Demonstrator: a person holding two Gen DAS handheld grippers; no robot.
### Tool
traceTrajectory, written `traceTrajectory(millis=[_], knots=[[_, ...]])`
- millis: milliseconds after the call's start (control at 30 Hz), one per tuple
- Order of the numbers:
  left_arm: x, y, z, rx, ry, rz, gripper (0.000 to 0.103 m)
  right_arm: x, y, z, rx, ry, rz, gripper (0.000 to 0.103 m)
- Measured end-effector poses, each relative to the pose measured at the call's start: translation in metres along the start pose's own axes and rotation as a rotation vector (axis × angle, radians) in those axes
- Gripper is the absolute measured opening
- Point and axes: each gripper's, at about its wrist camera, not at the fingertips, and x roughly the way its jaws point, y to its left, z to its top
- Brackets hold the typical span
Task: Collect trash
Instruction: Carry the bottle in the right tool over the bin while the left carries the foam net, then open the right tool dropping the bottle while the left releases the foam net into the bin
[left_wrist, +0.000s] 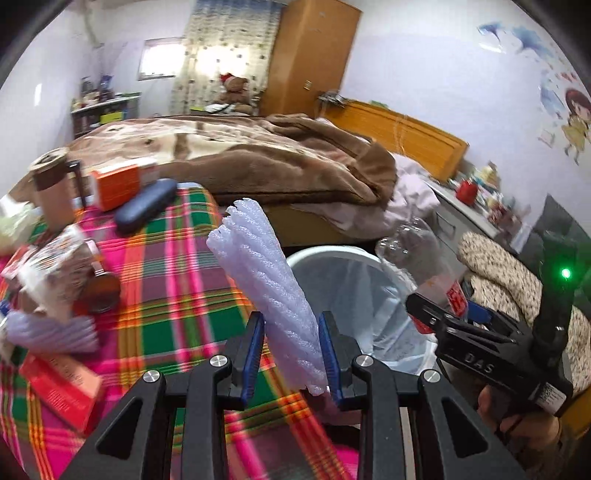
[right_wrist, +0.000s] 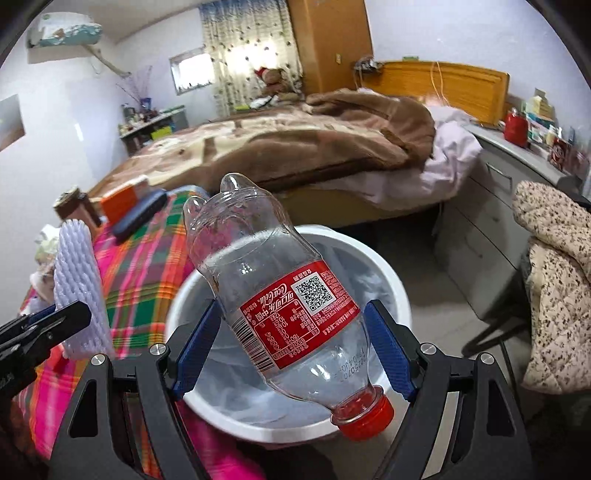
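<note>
Two grippers are up over the white trash bin (right_wrist: 397, 291), each with something in its jaws. On the left wrist view, the left gripper (left_wrist: 291, 354) has its blue pads closed narrowly on the lower end of a white foam net sleeve (left_wrist: 266, 288), which stands up and leans toward the plaid tablecloth (left_wrist: 177, 280), just beside the bin's near rim. That view also takes in the table clutter the other one mostly misses: a brown mug (left_wrist: 55, 184), an orange box (left_wrist: 118, 184), a dark glasses case (left_wrist: 146, 206), a red box (left_wrist: 62, 391) and a second foam sleeve (left_wrist: 51, 328) lying flat. On the right wrist view, the right gripper (right_wrist: 295, 350) stands wide, its pads against the sides of an empty clear plastic bottle (right_wrist: 280, 295), held tilted with its red cap (right_wrist: 365, 417) down and base up, directly above the bin's lined inside. Only this view shows the bottle's label and the whole bin opening; the left view catches just the bottle's base and a hand (left_wrist: 517, 417) gripping the right tool's handle.
</note>
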Motion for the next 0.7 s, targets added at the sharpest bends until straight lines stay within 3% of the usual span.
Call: traceTrajectory(millis=[167,567,700], knots=[[0.032,-0.020,0.002,0.046,0.056,-0.022,0.031,0.016,-0.012,0.002,0.000,0.053,-0.011,0.081],[0.075,-0.036,-0.002,0.078,0.140,-0.034,0.031,0.038,-0.035,0.003,0.057,0.168,0.078,0.081],[0.078,-0.033,-0.002,0.068,0.142,-0.038,0.046,0.040,-0.039,0.005,0.085,0.176,0.100,0.081]])
